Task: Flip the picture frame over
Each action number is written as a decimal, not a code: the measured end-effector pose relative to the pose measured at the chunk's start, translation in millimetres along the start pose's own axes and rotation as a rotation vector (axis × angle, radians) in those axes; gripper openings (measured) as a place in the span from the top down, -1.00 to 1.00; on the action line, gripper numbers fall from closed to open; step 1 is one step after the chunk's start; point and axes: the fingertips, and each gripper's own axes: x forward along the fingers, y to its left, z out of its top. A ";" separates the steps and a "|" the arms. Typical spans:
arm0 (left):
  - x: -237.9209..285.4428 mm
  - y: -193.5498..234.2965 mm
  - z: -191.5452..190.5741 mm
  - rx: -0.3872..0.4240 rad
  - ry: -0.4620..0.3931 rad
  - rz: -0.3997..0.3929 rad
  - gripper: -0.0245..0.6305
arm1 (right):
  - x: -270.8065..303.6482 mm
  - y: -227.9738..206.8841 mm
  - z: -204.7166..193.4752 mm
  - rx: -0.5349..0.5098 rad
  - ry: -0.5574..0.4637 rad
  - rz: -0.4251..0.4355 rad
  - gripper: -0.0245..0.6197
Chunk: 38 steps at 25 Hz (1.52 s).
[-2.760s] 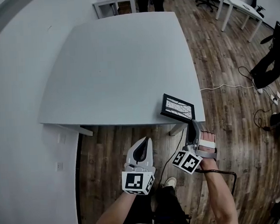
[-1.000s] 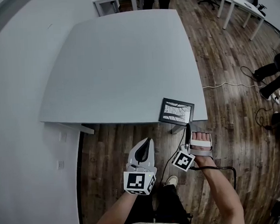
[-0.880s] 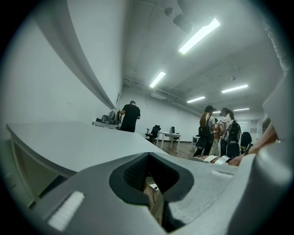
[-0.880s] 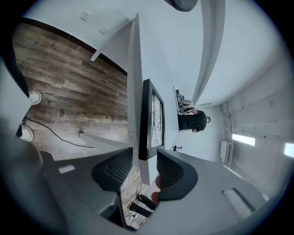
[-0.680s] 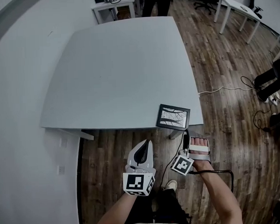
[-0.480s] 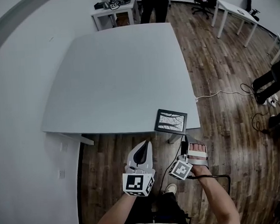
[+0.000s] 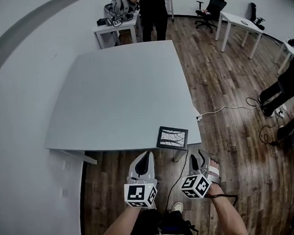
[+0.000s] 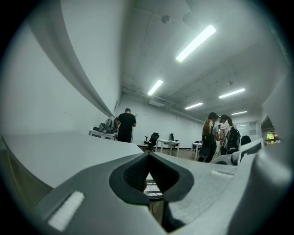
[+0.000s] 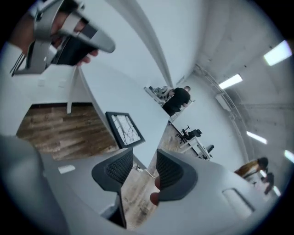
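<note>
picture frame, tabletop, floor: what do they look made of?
Picture frame: dark matte border, wood or plastic, can't tell which; pale print inside, glazing not discernible. Table: smooth, pale grey top without grain, probably laminate or painted board. Floor: brown planks with grain and seams, wood or wood-look laminate.

Left gripper view: picture frame (image 8: 153, 187) almost wholly hidden behind the left gripper's (image 8: 148, 154) fingers (image 8: 133, 173); only a sliver shows through their gap.

Head view: frame's print too small to make out. Counter (image 7: 116, 91) legs mostly hidden under its top. Person (image 7: 153, 11) at far desk cut off by top edge. Second person (image 7: 288, 85), far right, cut by right edge. Forearms (image 7: 227, 222) run off near edge.
</note>
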 end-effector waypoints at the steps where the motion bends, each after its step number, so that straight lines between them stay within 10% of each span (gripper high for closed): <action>1: -0.6 0.6 2.2 0.000 -0.001 0.004 0.93 | -7.1 -9.0 6.3 0.072 -0.026 -0.003 0.37; 9: 0.4 -13.1 27.4 0.031 -0.020 -0.018 0.92 | -48.6 -79.0 40.0 0.493 -0.191 -0.049 0.84; 20: 6.2 -40.3 67.0 0.036 0.005 -0.026 0.93 | -108.3 -123.1 77.6 0.795 -0.369 0.038 0.84; 38: -1.8 -36.8 91.6 0.056 0.003 -0.019 0.92 | -122.9 -133.7 82.5 0.855 -0.474 0.042 0.85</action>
